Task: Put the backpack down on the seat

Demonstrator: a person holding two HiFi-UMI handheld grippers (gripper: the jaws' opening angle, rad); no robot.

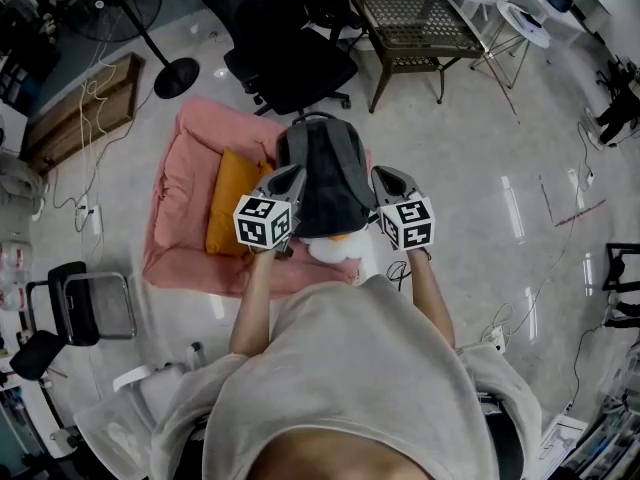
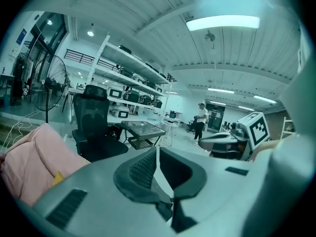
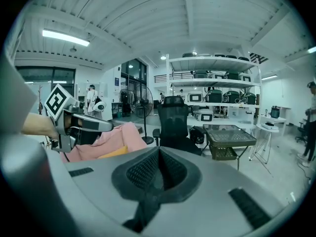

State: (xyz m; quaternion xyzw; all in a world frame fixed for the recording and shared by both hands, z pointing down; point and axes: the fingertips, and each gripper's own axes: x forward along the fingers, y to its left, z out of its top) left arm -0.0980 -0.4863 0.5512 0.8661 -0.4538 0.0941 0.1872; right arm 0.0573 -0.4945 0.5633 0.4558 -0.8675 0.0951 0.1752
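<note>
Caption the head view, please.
Grey backpack between the shut left gripper and shut right gripper, over pink seat with orange cushion.

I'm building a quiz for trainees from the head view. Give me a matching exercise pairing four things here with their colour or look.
Things: 1 backpack; 2 cushion; 3 office chair; 4 seat.
Looks: A pink; B black, on wheels; C orange; D grey, loop on top.
Pairs: 1-D, 2-C, 3-B, 4-A.
</note>
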